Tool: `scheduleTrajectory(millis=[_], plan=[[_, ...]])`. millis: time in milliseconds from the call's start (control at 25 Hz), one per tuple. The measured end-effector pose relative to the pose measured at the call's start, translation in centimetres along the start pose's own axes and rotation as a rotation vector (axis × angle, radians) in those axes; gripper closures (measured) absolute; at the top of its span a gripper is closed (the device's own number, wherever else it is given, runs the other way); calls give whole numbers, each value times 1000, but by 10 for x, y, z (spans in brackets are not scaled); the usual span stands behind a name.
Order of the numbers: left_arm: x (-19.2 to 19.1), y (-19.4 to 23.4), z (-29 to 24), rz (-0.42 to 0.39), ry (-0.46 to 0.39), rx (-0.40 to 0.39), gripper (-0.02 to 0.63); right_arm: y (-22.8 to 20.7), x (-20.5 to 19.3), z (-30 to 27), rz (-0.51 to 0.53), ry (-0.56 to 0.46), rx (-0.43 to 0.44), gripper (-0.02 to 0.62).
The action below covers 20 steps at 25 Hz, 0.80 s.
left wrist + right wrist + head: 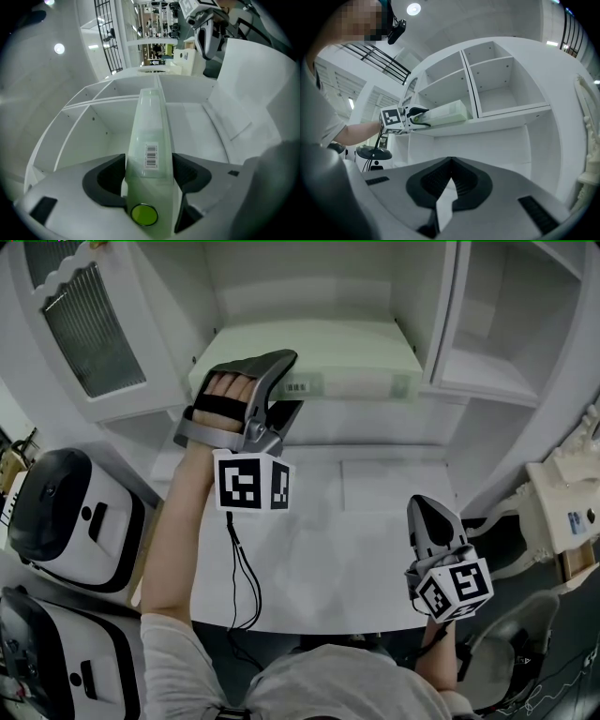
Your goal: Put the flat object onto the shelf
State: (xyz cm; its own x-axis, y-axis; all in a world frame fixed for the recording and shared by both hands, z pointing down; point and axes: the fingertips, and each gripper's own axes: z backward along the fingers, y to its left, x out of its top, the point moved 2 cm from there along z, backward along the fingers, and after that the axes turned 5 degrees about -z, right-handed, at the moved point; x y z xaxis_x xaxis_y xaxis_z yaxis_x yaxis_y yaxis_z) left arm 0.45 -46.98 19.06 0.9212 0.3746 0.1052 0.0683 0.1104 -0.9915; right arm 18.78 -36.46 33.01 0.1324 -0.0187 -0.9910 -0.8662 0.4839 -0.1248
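The flat object (323, 357) is a pale green slim case with a barcode label. It lies on the white shelf (450, 392) in the left compartment, its near edge sticking out over the shelf front. My left gripper (291, 385) is shut on that near edge, beside the barcode. The left gripper view shows the case (150, 126) running straight out between the jaws of the left gripper (149, 168) into the shelf bay (201, 126). My right gripper (427, 512) hovers low over the desk at the right, shut with nothing in it (449, 180). In the right gripper view the case (447, 112) rests on the shelf board (511, 117).
A white desk top (356, 540) lies below the shelf. An upright divider (445, 315) separates the right compartment. An open grilled cabinet door (89, 324) stands at the left. Two white-and-black machines (66, 512) sit on the floor left; an ornate white chair (562, 502) is right.
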Motion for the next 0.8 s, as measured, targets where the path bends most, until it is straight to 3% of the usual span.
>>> scheduleTrajectory(millis=[200, 360, 640, 800], plan=[[3, 0, 13, 29, -16, -30, 285, 5, 1, -2, 14, 1, 24, 586], [9, 10, 30, 60, -25, 23, 288, 8, 1, -2, 15, -3, 35, 586], [10, -1, 24, 97, 0, -19, 427, 9, 2, -2, 18, -6, 42, 586], [10, -4, 14, 103, 14, -15, 440, 1, 2, 0, 17, -6, 33, 586]])
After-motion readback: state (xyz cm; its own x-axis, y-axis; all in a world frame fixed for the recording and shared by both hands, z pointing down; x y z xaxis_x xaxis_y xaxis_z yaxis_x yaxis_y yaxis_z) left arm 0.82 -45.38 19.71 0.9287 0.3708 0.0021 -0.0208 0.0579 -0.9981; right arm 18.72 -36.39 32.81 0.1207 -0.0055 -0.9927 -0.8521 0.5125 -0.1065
